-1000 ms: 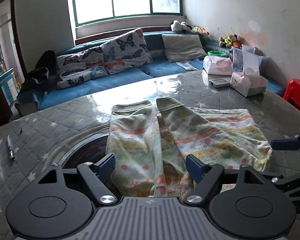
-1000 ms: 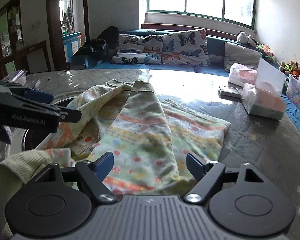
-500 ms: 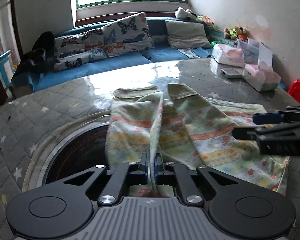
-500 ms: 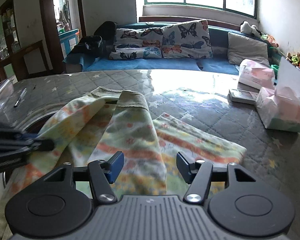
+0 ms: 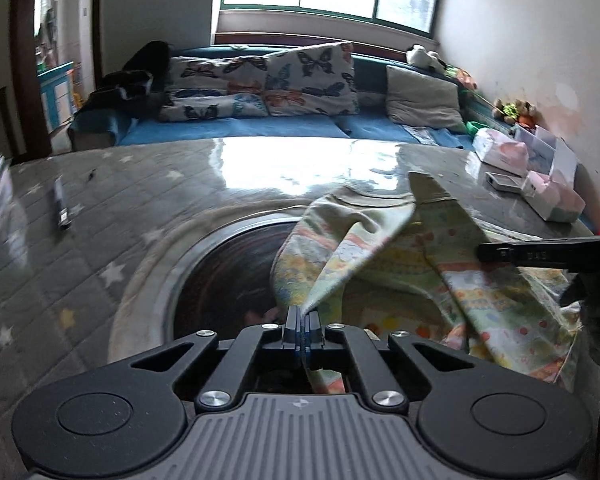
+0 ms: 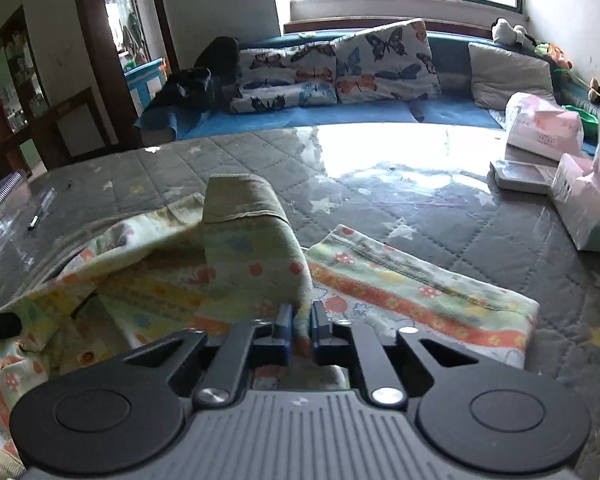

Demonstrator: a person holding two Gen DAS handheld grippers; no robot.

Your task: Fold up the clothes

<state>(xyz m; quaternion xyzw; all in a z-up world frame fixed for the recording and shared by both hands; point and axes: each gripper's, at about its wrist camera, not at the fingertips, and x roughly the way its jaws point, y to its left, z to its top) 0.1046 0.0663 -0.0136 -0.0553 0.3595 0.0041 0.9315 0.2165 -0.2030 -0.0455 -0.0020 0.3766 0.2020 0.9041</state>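
left gripper (image 5: 302,322): jaws pressed together on a thin fold of the patterned garment (image 5: 384,248). cloth rises from the pinch up and right in a taut ridge, toward the plain cuff end. rest of it drapes over the right half of the round recess (image 5: 220,276) in the table (image 5: 100,200) and onto the quilted cover to the right.

right gripper (image 6: 299,326): jaws clamped on a thicker bunch of the same garment (image 6: 412,292). a sleeve-like tube stands up straight ahead of the fingers, its cuff folded over at the top. a flat layer lies just right of the claw, on the table.

pen (image 5: 60,204) far left, well apart. pink packs (image 6: 580,200) at right edge.
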